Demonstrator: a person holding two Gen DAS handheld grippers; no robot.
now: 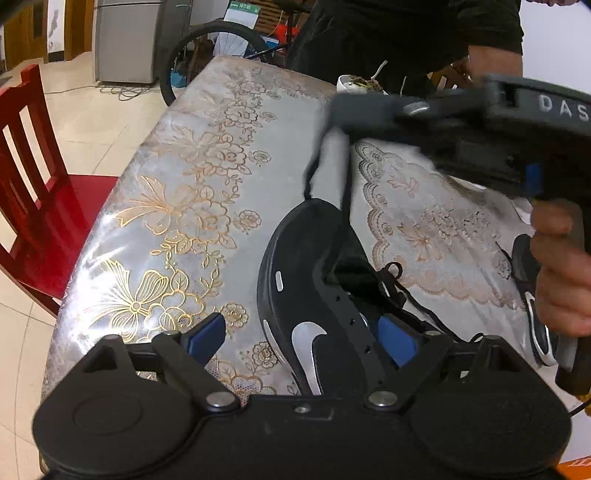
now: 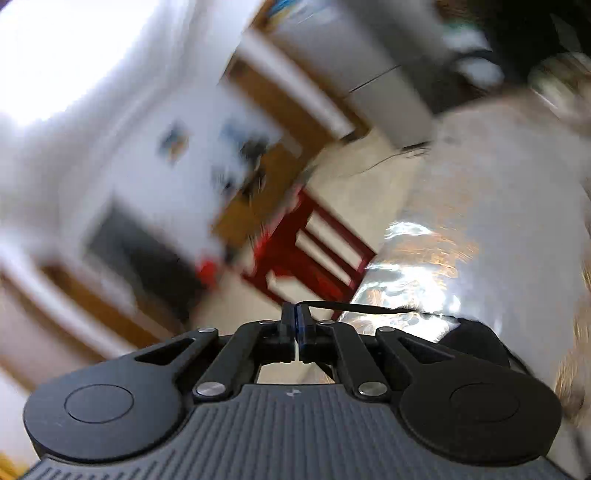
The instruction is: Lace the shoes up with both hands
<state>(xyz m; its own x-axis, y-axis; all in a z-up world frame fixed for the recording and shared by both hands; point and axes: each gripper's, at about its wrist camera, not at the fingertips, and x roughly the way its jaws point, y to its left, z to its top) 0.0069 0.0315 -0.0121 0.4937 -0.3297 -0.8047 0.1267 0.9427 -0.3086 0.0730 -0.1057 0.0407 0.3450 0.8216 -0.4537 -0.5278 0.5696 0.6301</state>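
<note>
Here, nearest the left wrist camera, the left gripper [image 1: 303,338] stands with its jaws wide apart, one blue pad [image 1: 207,338] at about eight o'clock and the other at about five o'clock. Between them lies the black shoe [image 1: 314,280] on its side, its silver swoosh facing up and its row of eyelets running toward the camera; the pads do not press on it, as far as can be seen. The shoe rests on the table [image 1: 192,206], which is covered with a glossy cloth printed with gold flowers.

From the shoe a black lace [image 1: 345,177] rises toward one o'clock, up to the right gripper [image 1: 338,110], blurred, held by a hand [image 1: 561,280] at three o'clock. In the right wrist view the right gripper's jaws stand together, clamped on the lace, which runs off toward three o'clock to the dark shoe at the lower right. A second loose length of lace lies looped on the cloth just beside the shoe's opening.

Farther off, a red chair [image 1: 33,177] stands at nine o'clock beside the table. Beyond the table's far edge at twelve o'clock are a bicycle wheel [image 1: 207,55] and a person in dark clothing [image 1: 406,33].
</note>
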